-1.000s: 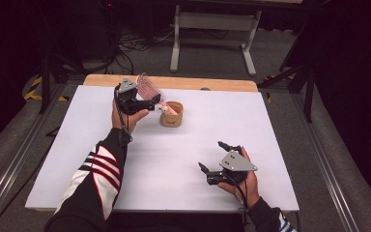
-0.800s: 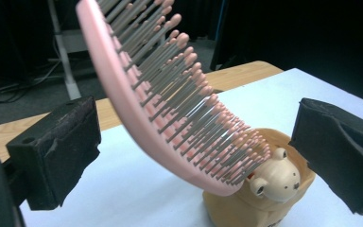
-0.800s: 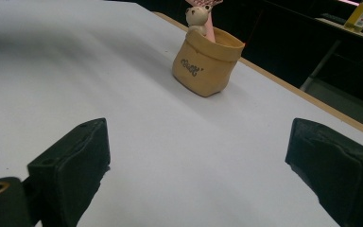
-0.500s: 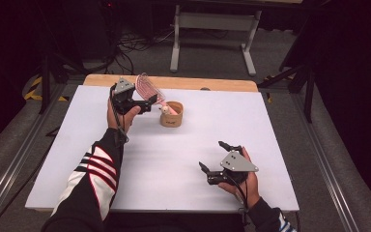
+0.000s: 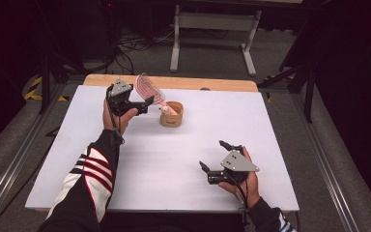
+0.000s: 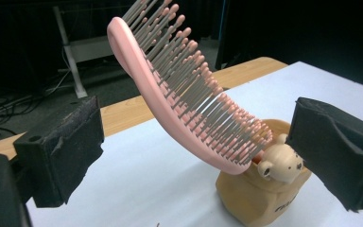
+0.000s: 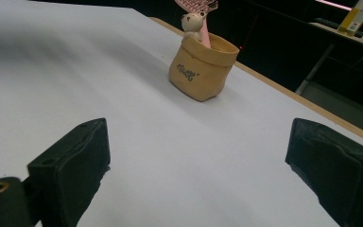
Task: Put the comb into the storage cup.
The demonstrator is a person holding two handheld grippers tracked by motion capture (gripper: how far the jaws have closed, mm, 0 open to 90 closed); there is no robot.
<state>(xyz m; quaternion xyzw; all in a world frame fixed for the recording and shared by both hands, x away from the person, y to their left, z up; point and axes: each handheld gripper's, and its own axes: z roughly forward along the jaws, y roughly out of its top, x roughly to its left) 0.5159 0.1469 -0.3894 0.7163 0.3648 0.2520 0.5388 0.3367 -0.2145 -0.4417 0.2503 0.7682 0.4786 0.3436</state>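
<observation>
A pink hairbrush (image 5: 149, 88) stands handle-down in a small tan pot (image 5: 172, 115) at the back middle of the white table (image 5: 174, 159), leaning to the left. A little bear figure (image 6: 280, 163) sits at the pot's rim. My left gripper (image 5: 145, 105) hovers just left of the pot, open. In the left gripper view the brush (image 6: 184, 94) rises between its two pads without touching either, above the pot (image 6: 260, 198). My right gripper (image 5: 211, 154) is open and holds nothing at the front right. It faces the pot (image 7: 201, 71) from a distance.
A wooden strip (image 5: 212, 83) runs along the table's far edge. Beyond it a white metal stand (image 5: 212, 29) and cables lie on the dark floor. White table surface stretches between the pot and the right gripper.
My left gripper has drawn back slightly to the left, away from the pot. The brush stays leaning in the pot. The right gripper has barely moved.
</observation>
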